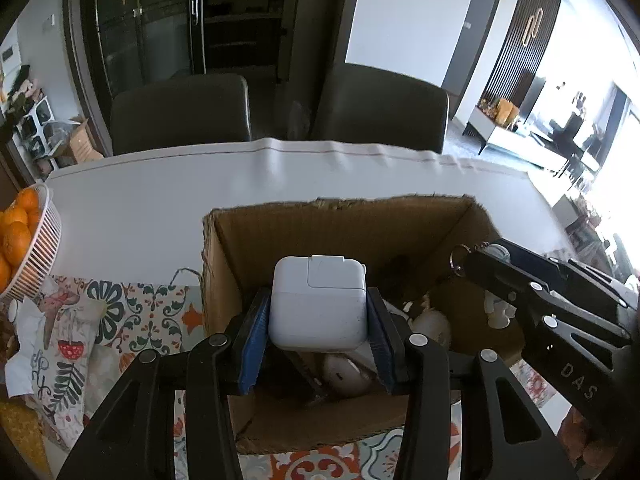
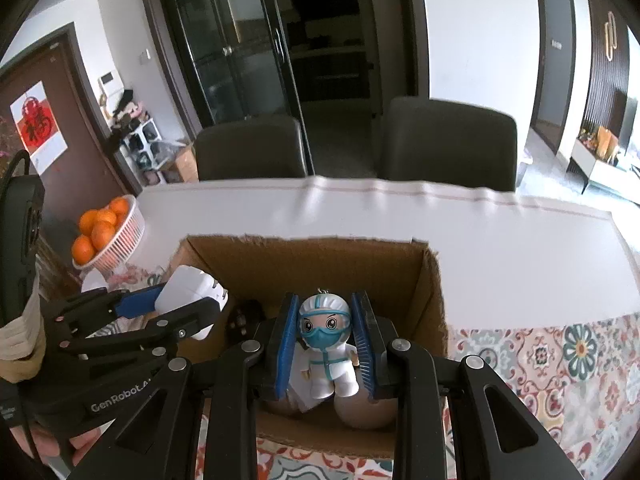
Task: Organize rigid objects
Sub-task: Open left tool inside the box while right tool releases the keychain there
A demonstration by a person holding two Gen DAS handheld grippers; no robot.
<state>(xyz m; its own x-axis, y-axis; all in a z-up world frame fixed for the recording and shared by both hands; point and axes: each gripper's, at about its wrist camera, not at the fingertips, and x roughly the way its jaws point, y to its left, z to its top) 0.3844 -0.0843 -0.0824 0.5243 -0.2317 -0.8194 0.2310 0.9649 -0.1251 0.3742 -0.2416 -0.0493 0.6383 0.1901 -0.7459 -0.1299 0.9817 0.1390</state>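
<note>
Seen from the left wrist, the left gripper (image 1: 318, 312) clamps a white power adapter (image 1: 319, 306) between its blue pads above an open cardboard box (image 1: 340, 220), the right gripper (image 1: 486, 280) entering beside it with a keyring. From the right wrist, the right gripper (image 2: 325, 344) is closed narrowly on a masked medic figurine (image 2: 326, 344) over the same box, revealing a basket of oranges (image 2: 108, 232) on the table.

The open cardboard box (image 1: 340, 232) is viewed closely and steeply downward from each gripper's wrist, side by side, with table (image 1: 160, 200) and chairs (image 1: 180, 112) shared beyond.
</note>
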